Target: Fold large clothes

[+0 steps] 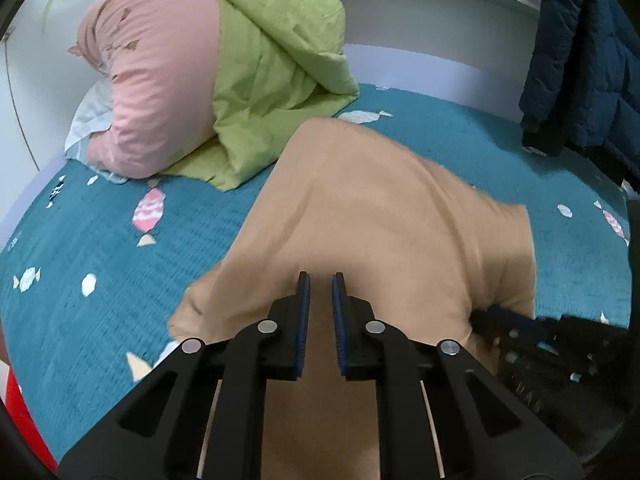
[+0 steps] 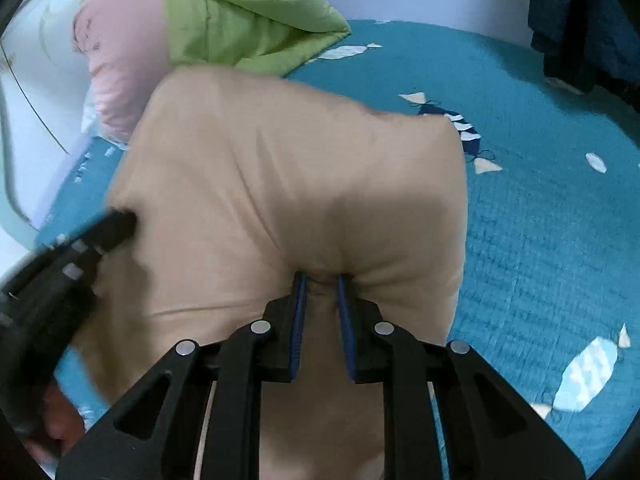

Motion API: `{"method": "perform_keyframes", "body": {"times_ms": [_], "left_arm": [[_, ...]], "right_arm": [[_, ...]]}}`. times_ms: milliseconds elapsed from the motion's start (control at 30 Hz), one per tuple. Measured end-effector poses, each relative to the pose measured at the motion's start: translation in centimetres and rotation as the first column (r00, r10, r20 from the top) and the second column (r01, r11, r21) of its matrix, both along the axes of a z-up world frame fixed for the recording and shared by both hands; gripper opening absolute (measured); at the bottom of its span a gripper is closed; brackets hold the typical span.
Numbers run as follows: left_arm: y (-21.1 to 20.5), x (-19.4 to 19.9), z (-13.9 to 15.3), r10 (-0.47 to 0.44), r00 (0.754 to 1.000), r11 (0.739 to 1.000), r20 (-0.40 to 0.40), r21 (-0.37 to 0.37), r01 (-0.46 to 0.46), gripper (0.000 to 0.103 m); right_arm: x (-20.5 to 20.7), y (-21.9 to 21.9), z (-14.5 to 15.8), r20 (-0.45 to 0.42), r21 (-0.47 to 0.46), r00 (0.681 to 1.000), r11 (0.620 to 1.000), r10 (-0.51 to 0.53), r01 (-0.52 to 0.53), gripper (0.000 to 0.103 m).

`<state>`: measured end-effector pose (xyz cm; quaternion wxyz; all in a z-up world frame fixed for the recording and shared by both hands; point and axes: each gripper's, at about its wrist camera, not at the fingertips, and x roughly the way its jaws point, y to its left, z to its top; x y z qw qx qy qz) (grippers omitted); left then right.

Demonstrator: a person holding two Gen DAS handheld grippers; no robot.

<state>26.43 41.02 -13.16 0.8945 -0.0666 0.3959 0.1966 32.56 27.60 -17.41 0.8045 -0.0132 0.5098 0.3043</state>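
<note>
The left gripper (image 1: 320, 280) and the right gripper (image 2: 323, 282) are each clamped on a pinch of the tan garment (image 1: 372, 216), which is lifted over the teal bedsheet (image 1: 100, 264). A green quilt (image 1: 272, 60) lies beyond.

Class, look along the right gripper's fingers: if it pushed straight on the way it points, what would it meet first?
The right gripper already pinches the tan garment, so it would press further into that cloth, probably then the blue bedspread underneath, though depth is unclear.
</note>
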Motion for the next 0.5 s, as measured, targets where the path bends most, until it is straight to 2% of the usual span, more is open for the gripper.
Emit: {"method": "perform_keyframes", "body": {"times_ms": [100, 167, 233, 300, 400, 467, 500], "left_arm": [[0.8, 1.8, -1.1, 0.005, 0.999, 1.0, -0.034, -0.006, -0.006, 0.011], [2.3, 3.1, -3.0, 0.02, 0.997, 0.998, -0.076, -0.066, -0.025, 0.011], [2.9, 3.5, -3.4, 0.044, 0.994, 0.997, -0.098, -0.058, -0.05, 0.011], [3.0, 3.6, -2.1, 0.034, 0.997, 0.997, -0.07, -0.067, -0.038, 0.01], [2.6, 4.3, 0.7, -0.007, 1.0, 0.998, 0.016, -0.061, 0.008, 0.01], [2.4, 5.7, 1.7, -0.049, 0.997, 0.997, 0.061, -0.064, 0.052, 0.01], [2.4, 6.7, 1.8, -0.082, 0.993, 0.991, 0.084, -0.095, 0.089, 0.01]], "right_arm": [[-0.1, -0.9, 1.5, -0.016, 0.026, 1.0, 1.0, -0.003, 0.003, 0.015], [-0.3, -1.3, 3.1, 0.04, 0.045, 0.999, 0.999, -0.01, 0.008, 0.015], [0.2, -1.6, 4.4, 0.068, 0.075, 0.997, 0.997, -0.037, 0.032, 0.017], [0.9, -1.6, 5.3, 0.093, 0.106, 0.994, 0.993, -0.055, 0.045, 0.019], [2.6, -1.2, 6.3, 0.15, 0.167, 0.982, 0.982, -0.115, 0.09, 0.019], [3.7, -0.8, 6.2, 0.139, 0.22, 0.981, 0.97, -0.133, 0.1, 0.019], [4.3, -0.5, 5.8, 0.124, 0.233, 0.984, 0.967, -0.131, 0.1, 0.019]]}}
